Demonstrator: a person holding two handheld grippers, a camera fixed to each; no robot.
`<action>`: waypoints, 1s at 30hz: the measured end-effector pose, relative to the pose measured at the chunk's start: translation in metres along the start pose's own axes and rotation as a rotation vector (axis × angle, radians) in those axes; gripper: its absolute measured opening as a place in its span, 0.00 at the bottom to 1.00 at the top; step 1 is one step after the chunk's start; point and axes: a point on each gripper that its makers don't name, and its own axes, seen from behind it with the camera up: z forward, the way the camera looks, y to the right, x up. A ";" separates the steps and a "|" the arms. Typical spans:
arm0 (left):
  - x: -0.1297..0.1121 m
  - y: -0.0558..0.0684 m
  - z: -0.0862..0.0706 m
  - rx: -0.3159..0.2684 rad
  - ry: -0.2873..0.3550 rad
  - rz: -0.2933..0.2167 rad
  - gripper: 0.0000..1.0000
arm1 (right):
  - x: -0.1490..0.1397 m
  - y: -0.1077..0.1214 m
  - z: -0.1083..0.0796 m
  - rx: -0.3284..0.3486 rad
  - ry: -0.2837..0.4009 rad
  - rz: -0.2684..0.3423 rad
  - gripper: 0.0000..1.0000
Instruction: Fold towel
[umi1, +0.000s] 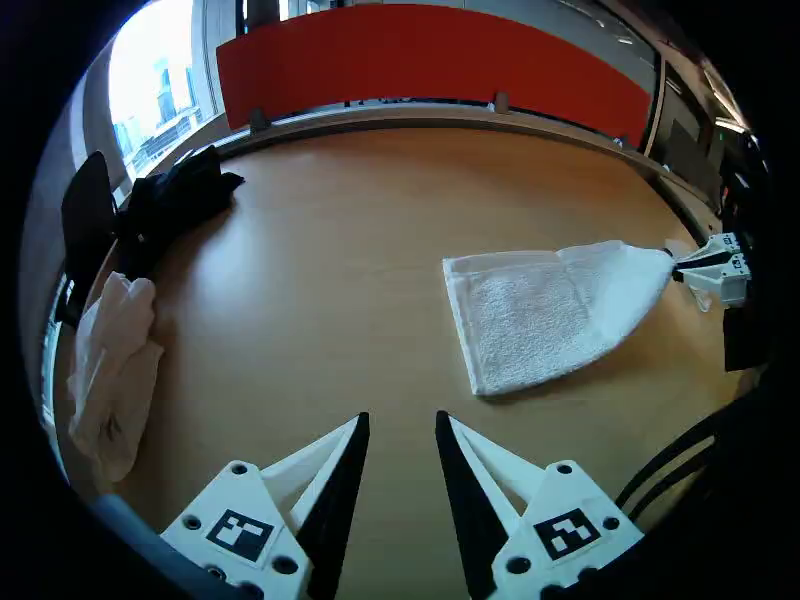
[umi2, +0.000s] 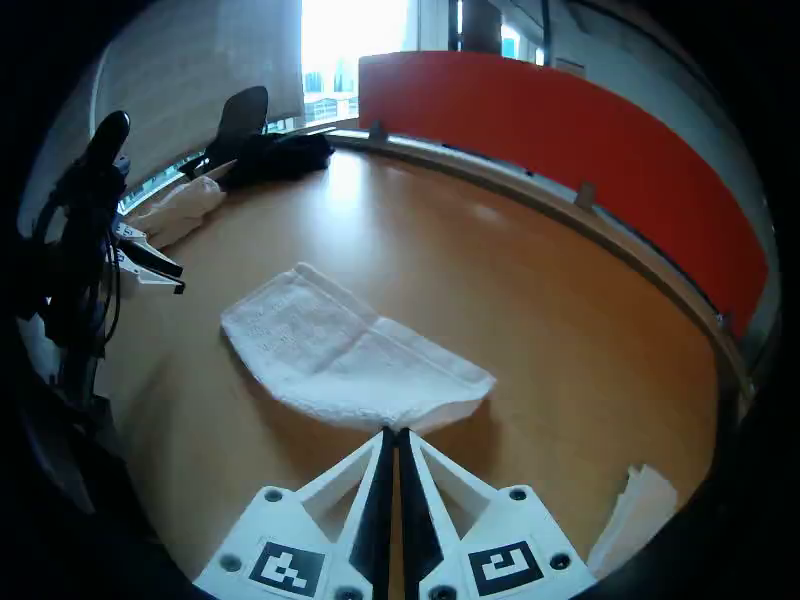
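Over on the left of the left gripper view, a crumpled white cloth (umi1: 112, 365) lay on the bench (umi1: 330, 260). A dark bundle (umi1: 175, 200) sat behind it, too shapeless to identify. At the bottom centre, the left gripper (umi1: 400, 420) had its fingers (umi1: 345, 480) spread apart with bare bench between them. The towel (umi1: 540, 310) lay flat to the right of those fingers and well apart from them. Its far corner was drawn up into a point at the right gripper (umi1: 715, 268), which was partly cut off at the edge.

In the right gripper view, the left gripper (umi2: 150, 262) showed at the left, half hidden among dark cables. The towel (umi2: 340, 350) lay in the middle of the bench (umi2: 560, 330), one layer doubled over another. Its near edge ran straight into the tips of the right gripper (umi2: 392, 434), whose fingers (umi2: 377, 500) were pressed together, pinching that edge. The pinched part itself was hidden behind the tips. At the lower right, a pale scrap (umi2: 640, 510) was cut off, cloth or paper unclear.
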 end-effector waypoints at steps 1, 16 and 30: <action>0.001 0.000 0.000 0.000 0.001 0.000 0.48 | 0.004 0.000 -0.001 -0.001 0.007 -0.006 0.03; 0.008 0.000 0.000 0.002 0.012 0.008 0.48 | 0.035 0.021 -0.026 -0.049 0.058 -0.035 0.03; 0.012 0.002 -0.001 -0.001 0.021 0.014 0.48 | 0.037 0.039 -0.053 -0.093 0.068 -0.039 0.03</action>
